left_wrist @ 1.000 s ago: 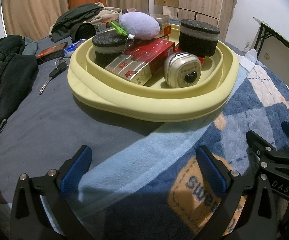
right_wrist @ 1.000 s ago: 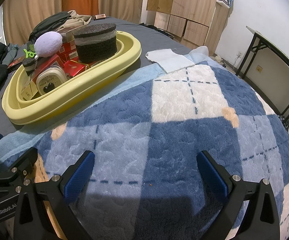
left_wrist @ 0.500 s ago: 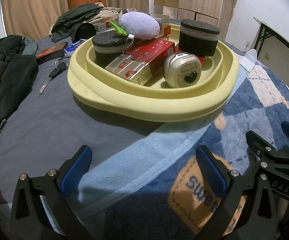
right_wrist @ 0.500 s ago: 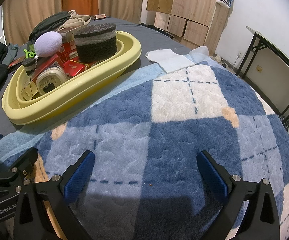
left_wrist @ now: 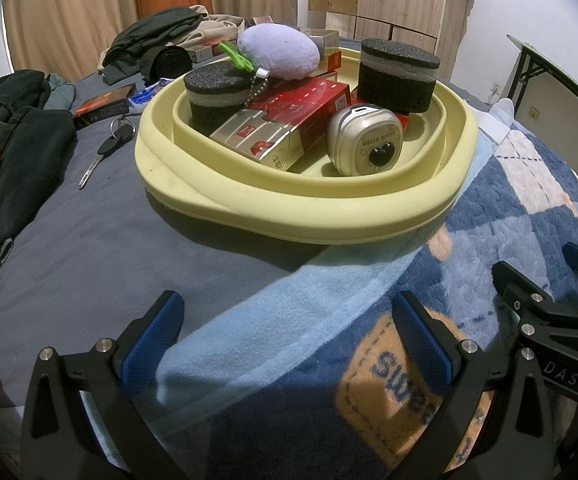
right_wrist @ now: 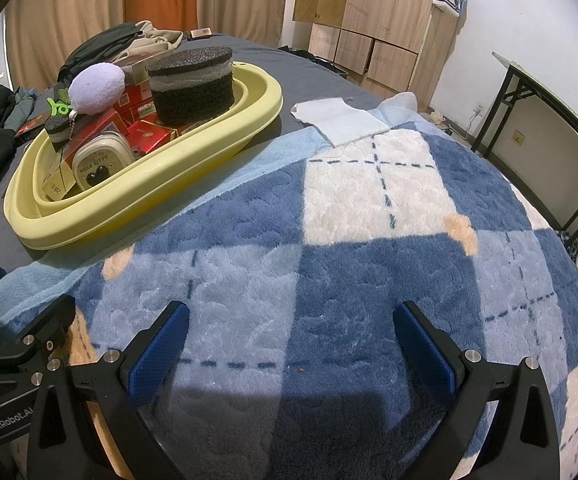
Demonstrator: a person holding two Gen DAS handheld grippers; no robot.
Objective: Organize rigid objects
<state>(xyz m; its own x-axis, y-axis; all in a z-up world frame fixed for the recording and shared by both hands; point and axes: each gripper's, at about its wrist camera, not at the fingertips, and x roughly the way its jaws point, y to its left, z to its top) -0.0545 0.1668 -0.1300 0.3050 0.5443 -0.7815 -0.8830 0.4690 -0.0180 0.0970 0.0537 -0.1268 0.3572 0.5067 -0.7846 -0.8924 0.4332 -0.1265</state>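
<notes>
Left wrist view: the left gripper [left_wrist: 287, 338], jaws apart, hangs low center over blanket [left_wrist: 501, 216], the full tub [left_wrist: 305, 210] mid-frame. The right gripper [right_wrist: 289, 342], also apart, sits over bare blanket at bottom center.

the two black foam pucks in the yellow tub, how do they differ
The right foam puck is wider and taller than the left foam puck. A purple plush leans over the left one, its bead chain draped across the top; the right one's top is bare. Both are black cylinders with a grey band, standing upright in the yellow tub.
</notes>
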